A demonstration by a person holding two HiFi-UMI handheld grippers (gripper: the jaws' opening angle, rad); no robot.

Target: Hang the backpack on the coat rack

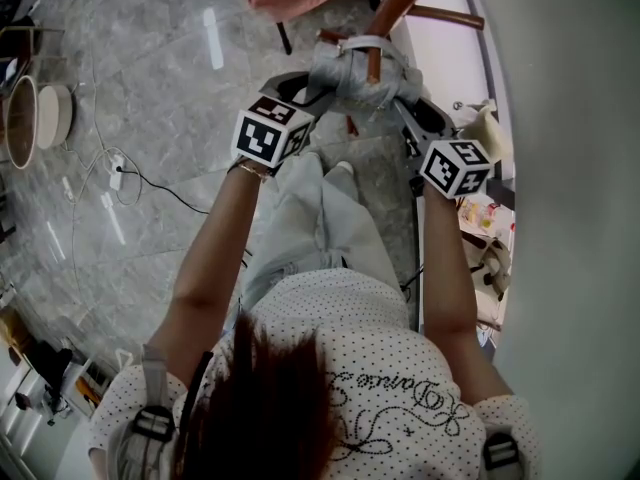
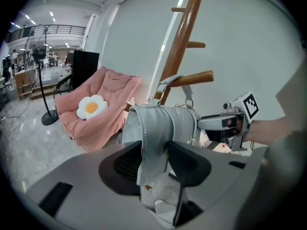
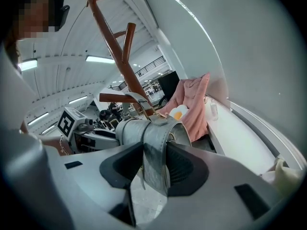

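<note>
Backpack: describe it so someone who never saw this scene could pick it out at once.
Find the brown coat rack against the white wall. Just below one of its pegs is the backpack, held by the left gripper and the right gripper. It is the only pale grey bag, unlike the pink chair behind.

White dotted tee (image 1: 385, 333) w/ script print, lt grey trousers (image 1: 318, 223).
</note>
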